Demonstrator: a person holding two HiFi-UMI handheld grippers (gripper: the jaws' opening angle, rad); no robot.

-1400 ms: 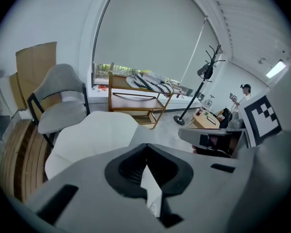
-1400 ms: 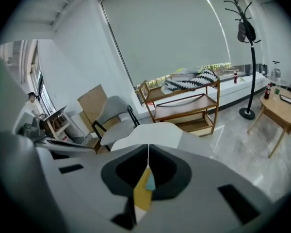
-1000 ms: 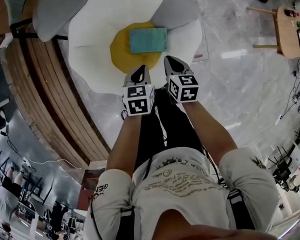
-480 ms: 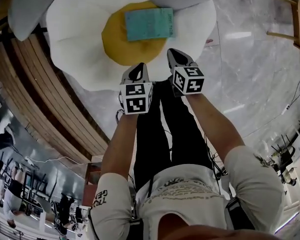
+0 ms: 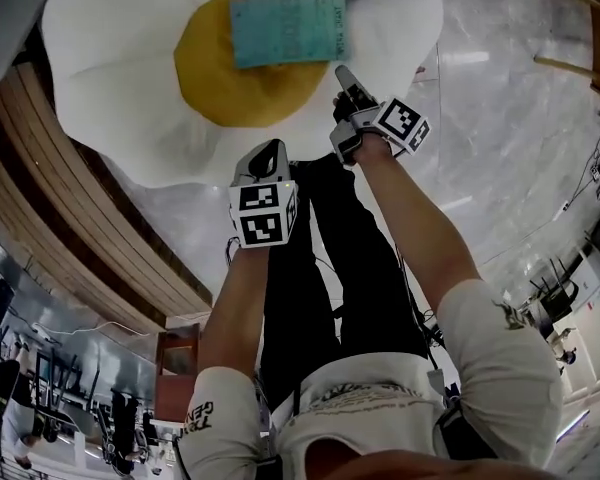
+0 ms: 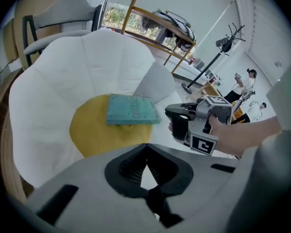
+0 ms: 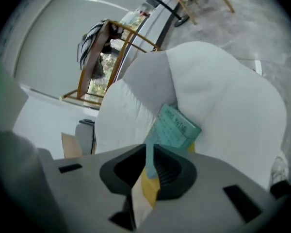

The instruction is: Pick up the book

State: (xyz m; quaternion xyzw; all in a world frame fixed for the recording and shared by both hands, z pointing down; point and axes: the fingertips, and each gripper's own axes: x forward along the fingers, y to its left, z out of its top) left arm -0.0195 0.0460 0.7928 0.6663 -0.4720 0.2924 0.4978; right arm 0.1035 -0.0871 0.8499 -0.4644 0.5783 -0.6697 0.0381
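Grey plastic jaws of the left gripper (image 6: 145, 148) meet at their tips, with nothing between them. The right gripper (image 7: 149, 155) is likewise closed to a thin slit and holds nothing. Straight ahead of the right jaws and near their tips, the teal book (image 5: 288, 28) lies flat on the yellow centre (image 5: 215, 78) of a flower-shaped cushion. From the left jaws it lies further ahead, slightly to the left. White petals (image 5: 110, 78) spread beyond the book.
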